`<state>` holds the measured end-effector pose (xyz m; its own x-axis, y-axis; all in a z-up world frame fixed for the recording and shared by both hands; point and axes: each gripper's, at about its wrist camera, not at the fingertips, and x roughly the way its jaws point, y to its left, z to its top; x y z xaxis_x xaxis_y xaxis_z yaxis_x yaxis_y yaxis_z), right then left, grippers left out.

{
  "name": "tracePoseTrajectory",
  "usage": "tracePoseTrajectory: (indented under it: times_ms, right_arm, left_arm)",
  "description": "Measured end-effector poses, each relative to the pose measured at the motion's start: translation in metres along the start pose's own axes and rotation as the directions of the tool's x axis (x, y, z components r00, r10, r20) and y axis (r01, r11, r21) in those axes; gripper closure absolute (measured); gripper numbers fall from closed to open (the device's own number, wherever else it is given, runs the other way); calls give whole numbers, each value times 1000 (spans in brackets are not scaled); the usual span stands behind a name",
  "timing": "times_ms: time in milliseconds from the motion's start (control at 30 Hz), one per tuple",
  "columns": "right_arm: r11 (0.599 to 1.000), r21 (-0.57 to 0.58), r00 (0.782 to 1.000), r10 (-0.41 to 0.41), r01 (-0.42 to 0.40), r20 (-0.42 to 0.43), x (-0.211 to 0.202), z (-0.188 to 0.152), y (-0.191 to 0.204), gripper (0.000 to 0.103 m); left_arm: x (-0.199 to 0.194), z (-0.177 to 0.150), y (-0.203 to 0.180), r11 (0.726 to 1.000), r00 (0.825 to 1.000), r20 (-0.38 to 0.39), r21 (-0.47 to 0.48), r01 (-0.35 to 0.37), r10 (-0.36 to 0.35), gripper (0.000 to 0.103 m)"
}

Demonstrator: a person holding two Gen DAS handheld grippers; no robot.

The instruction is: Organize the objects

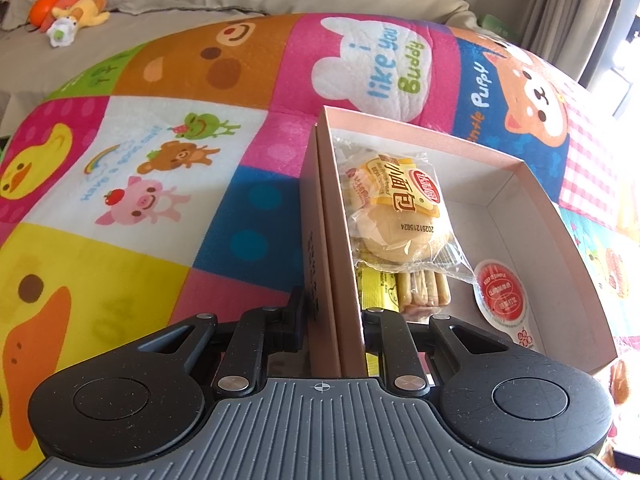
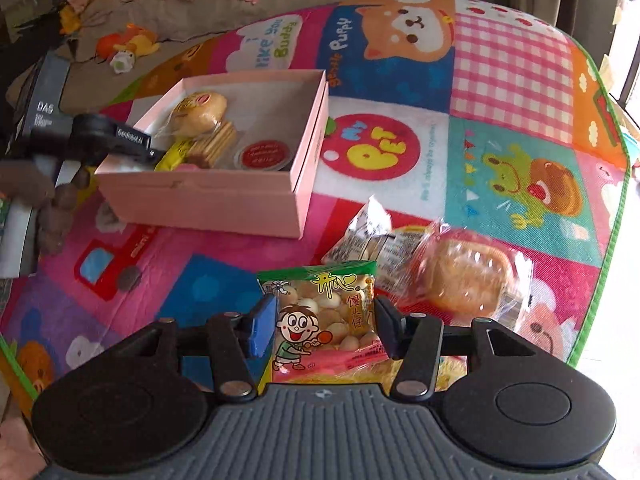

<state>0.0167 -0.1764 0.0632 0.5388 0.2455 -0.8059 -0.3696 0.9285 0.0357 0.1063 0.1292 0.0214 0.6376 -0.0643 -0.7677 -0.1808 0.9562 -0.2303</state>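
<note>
A pink cardboard box (image 1: 516, 162) (image 2: 200, 204) stands open on a cartoon play mat. It holds a wrapped bun (image 1: 400, 216) (image 2: 198, 114), crackers (image 1: 424, 292) (image 2: 214, 142), a yellow sachet (image 1: 374, 288) and a red-lidded cup (image 1: 502, 294) (image 2: 262, 154). My left gripper (image 1: 334, 316) (image 2: 132, 144) is shut on the box's left wall. My right gripper (image 2: 326, 324) is shut on a green snack bag (image 2: 326, 316) with a cartoon boy, held above the mat.
Two more wrapped snacks lie on the mat by my right gripper: a round pastry (image 2: 466, 280) and a white packet (image 2: 370, 240). Plush toys (image 1: 70, 12) (image 2: 124, 46) lie on the beige sofa behind. The mat's green edge (image 2: 612, 200) is at right.
</note>
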Motion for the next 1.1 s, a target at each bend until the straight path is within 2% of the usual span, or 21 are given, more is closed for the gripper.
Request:
tracePoseTrajectory:
  times_ms: [133,233,433,567,733,933,1100]
  right_arm:
    - [999,-11,999,44,-44,-27,5,-22,14,49]
    - [998,-13,998,54,-54,-25,6,-27,17,49]
    - [999,-42,999,22,-23,-33,10,-38,23,37]
    - [999,-52,1000,-13,13,-9,9,-43,23,25]
    - [999,-20,1000,-28,28,3,9,-46,18,21]
    - [999,-22,999,-37,37,23,3,-58,15,19]
    - [995,-26,994,-95,96,49,-3,-65,7,18]
  left_arm:
    - [0,1,0,1000,1000,-2,-2,-2,2,83]
    - [1,1,-1,1000,1000,-2,1,-8,8,83]
    - [1,1,-2,1000,1000,-2,0,-8,8,83]
    - [0,1,-2,1000,1000,0,0,-4,4,83]
    - [0,1,2,1000,1000,0,-6,15,-15,82]
    - [0,0,0,1000,1000,4,5,6,-6,83]
    - [0,-1,-1,1000,1000,1,15,-1,1,83]
